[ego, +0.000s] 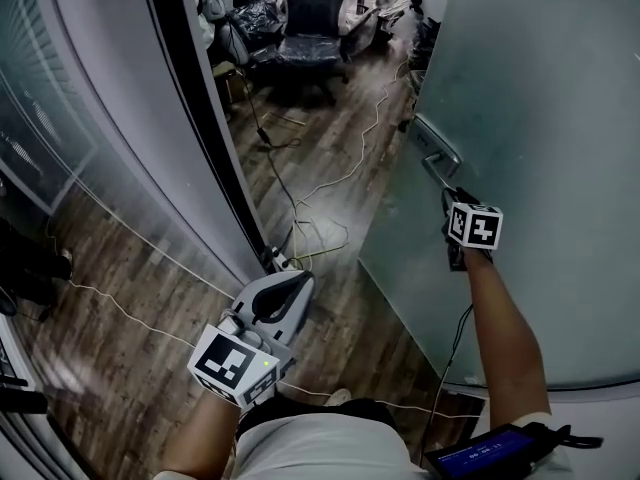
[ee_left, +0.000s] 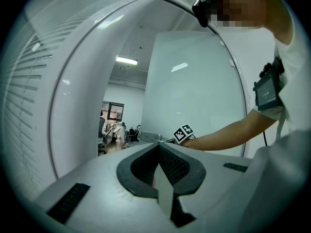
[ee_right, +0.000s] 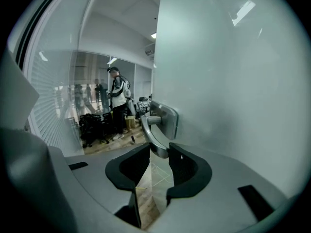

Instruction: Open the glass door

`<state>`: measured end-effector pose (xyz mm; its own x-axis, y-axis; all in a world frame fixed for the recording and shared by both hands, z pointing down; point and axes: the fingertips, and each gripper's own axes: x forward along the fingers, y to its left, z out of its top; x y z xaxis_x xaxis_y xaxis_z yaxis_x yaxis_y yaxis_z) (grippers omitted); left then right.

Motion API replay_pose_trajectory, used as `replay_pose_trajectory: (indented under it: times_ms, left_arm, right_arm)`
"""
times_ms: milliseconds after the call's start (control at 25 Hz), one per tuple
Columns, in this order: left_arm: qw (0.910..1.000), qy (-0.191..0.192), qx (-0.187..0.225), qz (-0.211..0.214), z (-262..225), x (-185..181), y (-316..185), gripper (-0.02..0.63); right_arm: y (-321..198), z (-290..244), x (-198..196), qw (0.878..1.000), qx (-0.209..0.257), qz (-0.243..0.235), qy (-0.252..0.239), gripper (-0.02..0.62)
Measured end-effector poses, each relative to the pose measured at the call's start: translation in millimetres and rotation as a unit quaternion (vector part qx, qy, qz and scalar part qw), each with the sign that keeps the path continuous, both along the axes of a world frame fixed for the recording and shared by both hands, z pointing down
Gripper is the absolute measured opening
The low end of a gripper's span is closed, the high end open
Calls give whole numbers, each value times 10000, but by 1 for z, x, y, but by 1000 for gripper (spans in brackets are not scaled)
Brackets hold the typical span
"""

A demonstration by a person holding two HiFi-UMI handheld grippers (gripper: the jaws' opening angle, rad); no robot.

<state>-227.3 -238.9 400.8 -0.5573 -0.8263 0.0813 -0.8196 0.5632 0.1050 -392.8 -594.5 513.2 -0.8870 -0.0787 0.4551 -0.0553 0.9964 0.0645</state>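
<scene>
Frosted glass makes up the largest thing in sight: the glass door point(ego: 540, 118), which fills the right side of the head view and is seen standing ajar, its free edge turned toward the room beyond. A curved glass partition point(ego: 100, 148) with a black frame point(ego: 215, 138) is seen at the left of the opening. Between the two, a wooden floor point(ego: 340, 168) is laid through the doorway. A black office chair point(ego: 310, 23) is placed well inside the room. A white cable point(ego: 330, 183) is trailed across the boards from the chair's side toward the threshold.

The left gripper point(ego: 300, 283) is held low, near the foot of the black frame and well apart from the door. In the left gripper view its jaws are seen pressed together at the tips, with nothing between them.

The right gripper point(ego: 447, 196) is raised against the door's face at handle height. In the right gripper view the metal door handle point(ee_right: 156, 130) is seen mounted on a plate on the glass, near the door's free edge. The lever's end is taken between the jaws, which are closed onto it from both sides, the gap being filled by the metal. Beyond the handle, a standing person point(ee_right: 118, 103) is seen in the glass.
</scene>
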Motion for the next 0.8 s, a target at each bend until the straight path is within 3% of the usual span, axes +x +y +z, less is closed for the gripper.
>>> replay_pose_trajectory:
  times_ms: [120, 360, 640, 800]
  left_arm:
    - [10000, 7, -42, -16, 2, 3, 3, 0]
    - [10000, 26, 11, -26, -2, 2, 24, 0]
    - [9995, 10, 137, 287, -19, -3, 51, 0]
    - [9966, -84, 238, 786, -28, 3, 69, 0]
  right_arm:
    - [-13, -2, -3, 9999, -31, 144, -36, 126]
    - [-17, -10, 15, 9956, 504, 780, -132, 127]
    - [88, -72, 108, 9920, 535, 347, -1085, 123]
    - [138, -103, 162, 9863, 534, 549, -1462, 38]
